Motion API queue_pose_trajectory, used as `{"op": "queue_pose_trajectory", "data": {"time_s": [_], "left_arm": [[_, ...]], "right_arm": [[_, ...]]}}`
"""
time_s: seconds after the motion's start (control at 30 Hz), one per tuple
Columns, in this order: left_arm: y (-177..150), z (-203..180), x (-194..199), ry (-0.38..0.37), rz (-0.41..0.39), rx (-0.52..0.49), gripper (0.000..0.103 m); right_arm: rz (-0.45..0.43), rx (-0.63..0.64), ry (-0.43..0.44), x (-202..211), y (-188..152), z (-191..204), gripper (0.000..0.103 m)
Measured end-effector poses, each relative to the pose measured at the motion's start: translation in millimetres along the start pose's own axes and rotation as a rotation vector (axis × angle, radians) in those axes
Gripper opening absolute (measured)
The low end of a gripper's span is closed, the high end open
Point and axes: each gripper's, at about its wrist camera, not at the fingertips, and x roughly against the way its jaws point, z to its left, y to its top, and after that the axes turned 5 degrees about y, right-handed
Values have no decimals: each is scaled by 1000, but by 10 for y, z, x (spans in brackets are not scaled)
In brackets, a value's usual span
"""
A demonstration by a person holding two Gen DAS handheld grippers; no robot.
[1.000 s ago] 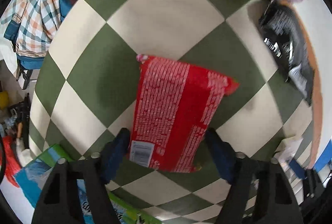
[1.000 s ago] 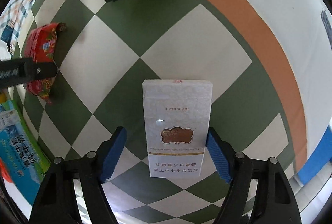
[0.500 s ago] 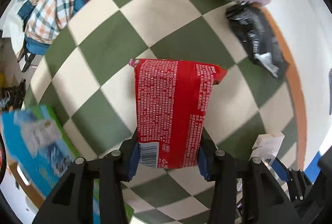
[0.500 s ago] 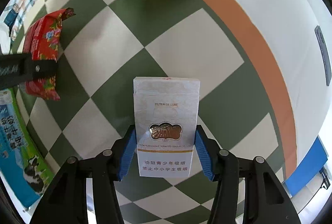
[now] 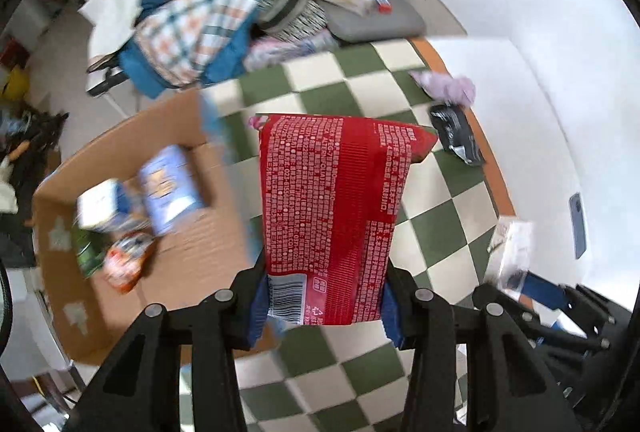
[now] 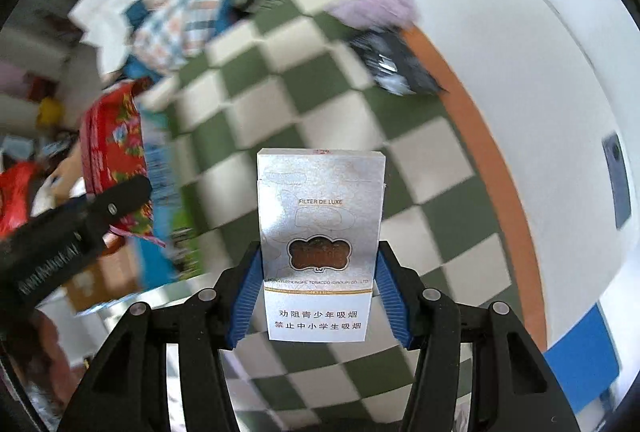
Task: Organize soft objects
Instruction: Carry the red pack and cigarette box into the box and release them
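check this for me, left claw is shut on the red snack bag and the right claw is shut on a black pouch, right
Not quite. The right claw is shut on a silver cigarette pack, as the right wrist view shows; the black pouch lies on the checkered cloth. The left claw is indeed shut on the red snack bag.

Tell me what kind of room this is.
Probably a lived-in room at home, mid tidy-up: a table under a green-and-white checked cloth, a plaid shirt heaped on furniture behind it, and an open cardboard box of packaged goods beside the table.
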Motion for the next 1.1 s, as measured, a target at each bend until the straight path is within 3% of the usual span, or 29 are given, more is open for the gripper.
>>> {"op": "queue_pose_trajectory", "data": {"time_s": [0.17, 0.27, 0.4, 0.63, 0.83, 1.1], "left_arm": [[-320, 737, 368, 12, -18, 86, 43], [-479, 1197, 454, 57, -17, 142, 43], [-615, 1713, 352, 90, 15, 215, 43], [-721, 2422, -109, 115, 123, 311, 43], [-765, 2693, -505, 95, 220, 343, 43], [-838, 2769, -946, 54, 313, 359, 43]], "right_arm": [[12, 138, 117, 309, -166, 742, 57], [35, 216, 166, 329, -276, 1235, 57], [66, 294, 200, 195, -374, 1784, 57], [115, 385, 162, -392, -443, 2548, 57], [183, 362, 128, -942, -382, 2755, 57], [236, 333, 77, -1426, -269, 2719, 57]]}}
